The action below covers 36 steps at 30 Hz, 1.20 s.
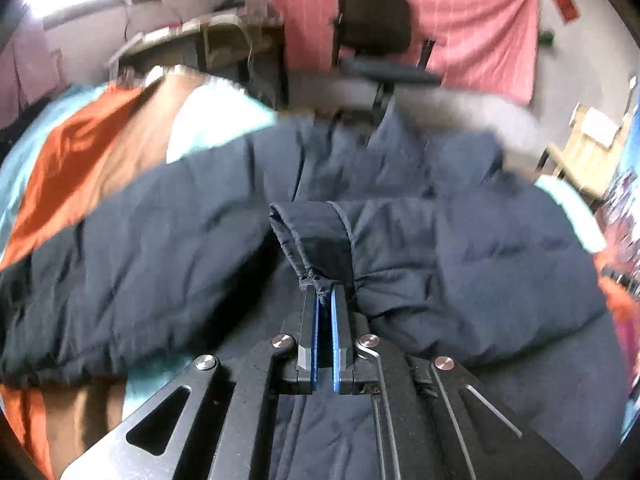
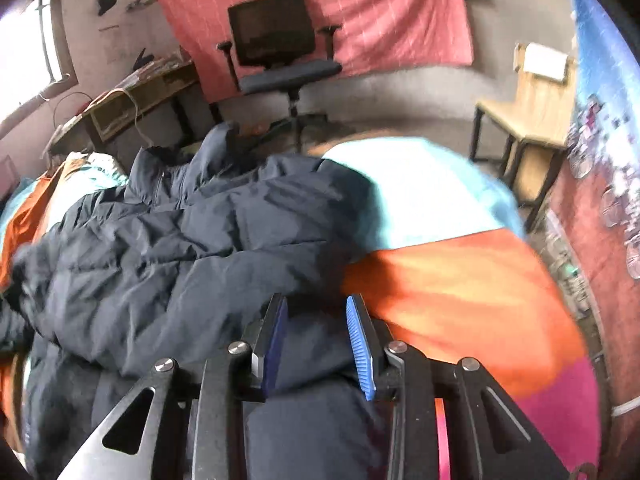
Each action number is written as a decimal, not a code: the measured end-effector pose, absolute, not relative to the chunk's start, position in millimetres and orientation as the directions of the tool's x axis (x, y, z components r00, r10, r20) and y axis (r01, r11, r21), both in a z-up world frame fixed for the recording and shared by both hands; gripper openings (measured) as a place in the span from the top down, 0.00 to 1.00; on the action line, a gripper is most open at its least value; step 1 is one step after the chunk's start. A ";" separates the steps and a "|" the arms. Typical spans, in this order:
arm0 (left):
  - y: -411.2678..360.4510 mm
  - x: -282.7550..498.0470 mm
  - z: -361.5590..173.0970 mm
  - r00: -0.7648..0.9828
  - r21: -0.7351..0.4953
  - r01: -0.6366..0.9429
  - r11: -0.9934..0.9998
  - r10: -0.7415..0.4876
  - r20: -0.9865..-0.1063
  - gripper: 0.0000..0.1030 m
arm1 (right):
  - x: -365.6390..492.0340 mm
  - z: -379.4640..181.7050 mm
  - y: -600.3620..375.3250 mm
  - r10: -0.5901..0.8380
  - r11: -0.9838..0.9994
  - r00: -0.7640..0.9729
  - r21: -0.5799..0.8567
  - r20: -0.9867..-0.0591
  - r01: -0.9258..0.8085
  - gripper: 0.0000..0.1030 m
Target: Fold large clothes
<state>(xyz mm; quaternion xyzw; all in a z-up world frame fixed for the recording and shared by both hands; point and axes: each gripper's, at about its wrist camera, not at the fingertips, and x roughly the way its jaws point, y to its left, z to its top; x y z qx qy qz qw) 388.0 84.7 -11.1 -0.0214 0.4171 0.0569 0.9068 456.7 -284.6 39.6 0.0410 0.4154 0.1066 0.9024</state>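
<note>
I see the dark navy quilted puffer jacket (image 1: 460, 248) sprawled over a bedspread of orange, teal, brown and pink blocks (image 2: 460, 280). Behind it stand a black mesh office chair (image 2: 276, 40), a cluttered wooden desk (image 2: 132, 100), a pale wooden chair (image 2: 536, 100) and a pink checked cloth hung on the wall (image 2: 380, 12). I can read no writing anywhere. My left gripper (image 1: 325, 294) pinches the jacket's gathered cuff (image 1: 308, 240) between pressed blue pads. My right gripper (image 2: 318, 304) straddles jacket fabric; whether its pads press it, I cannot tell.
</note>
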 end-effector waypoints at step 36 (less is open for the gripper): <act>223.3 289.8 -1.7 0.606 -0.075 -0.537 0.840 0.323 -0.727 0.22 | 432.5 58.2 -208.2 0.163 0.981 0.759 0.017 -0.631 -0.196 0.11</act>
